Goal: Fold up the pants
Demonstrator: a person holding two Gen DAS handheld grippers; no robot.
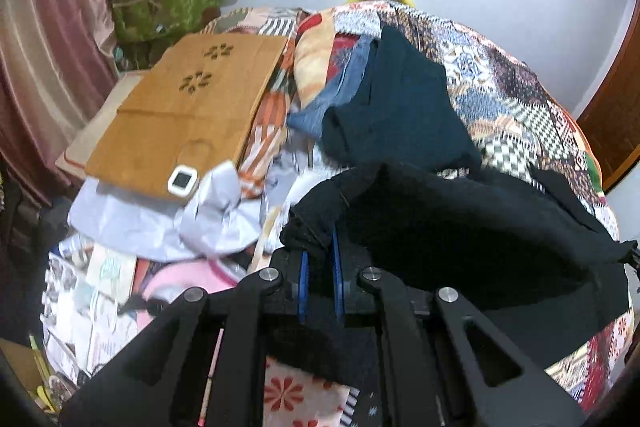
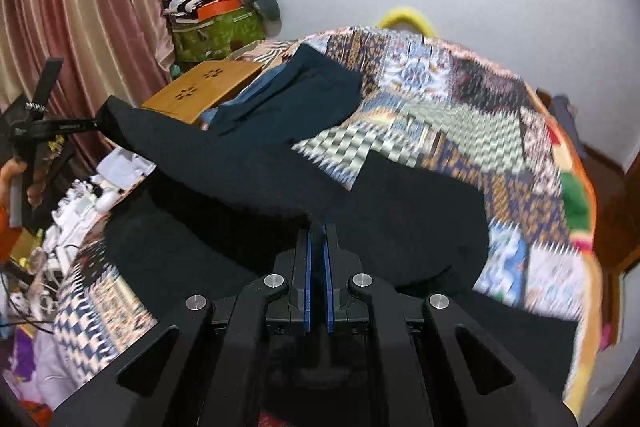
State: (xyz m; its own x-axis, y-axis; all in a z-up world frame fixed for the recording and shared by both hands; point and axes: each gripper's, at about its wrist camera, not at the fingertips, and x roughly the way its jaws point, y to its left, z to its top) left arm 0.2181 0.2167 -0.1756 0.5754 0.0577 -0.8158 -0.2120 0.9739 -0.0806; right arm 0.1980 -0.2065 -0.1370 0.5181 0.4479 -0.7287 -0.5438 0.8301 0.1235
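Black pants (image 1: 460, 239) hang stretched between my two grippers above the patchwork bedspread (image 1: 512, 99). My left gripper (image 1: 320, 247) is shut on one edge of the pants, the cloth bunched between its blue pads. My right gripper (image 2: 318, 231) is shut on the other edge of the pants (image 2: 240, 187). In the right wrist view the left gripper (image 2: 96, 125) shows at far left, clamping the corner of the raised cloth. The lower part of the pants lies on the bed.
A dark teal garment (image 1: 400, 99) and a blue one (image 1: 316, 111) lie on the bed behind. A wooden lap table (image 1: 192, 107) sits at left, with papers, a small white device (image 1: 183, 181) and clutter near it. Curtains (image 2: 80, 7) hang left.
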